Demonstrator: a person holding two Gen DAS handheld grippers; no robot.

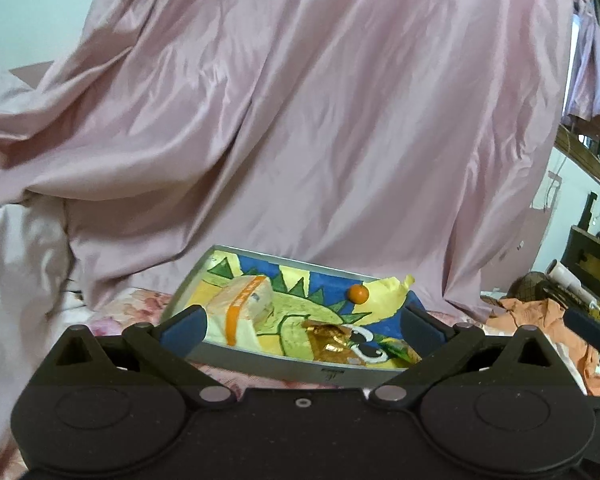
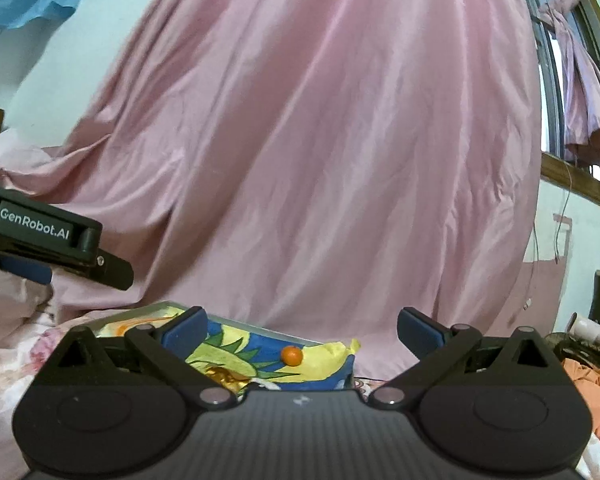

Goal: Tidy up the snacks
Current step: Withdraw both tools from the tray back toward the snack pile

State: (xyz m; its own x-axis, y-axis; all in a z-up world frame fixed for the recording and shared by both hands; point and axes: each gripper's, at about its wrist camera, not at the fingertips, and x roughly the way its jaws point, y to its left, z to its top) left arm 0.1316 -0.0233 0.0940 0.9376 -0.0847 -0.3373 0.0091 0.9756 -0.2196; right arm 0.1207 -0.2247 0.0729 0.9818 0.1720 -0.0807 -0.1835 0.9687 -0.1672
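Note:
A grey tray (image 1: 260,366) with a blue, yellow and green cartoon lining lies on the floral bed in front of me. In it are a pale snack packet with an orange band (image 1: 242,306), a gold-foil wrapped snack (image 1: 330,338), a green packet (image 1: 400,350) and a small orange ball (image 1: 358,293). My left gripper (image 1: 302,326) hangs open just short of the tray's near rim, nothing between its blue pads. My right gripper (image 2: 302,330) is open too, pulled back from the tray (image 2: 236,324), with the orange ball (image 2: 291,355) and gold foil (image 2: 224,378) visible beyond it.
A large pink sheet (image 1: 300,120) hangs right behind the tray. Orange cloth and clutter (image 1: 540,312) lie on the right. The left gripper's body (image 2: 40,236) shows at the left edge of the right wrist view. A window with a curtain (image 2: 572,80) is on the right.

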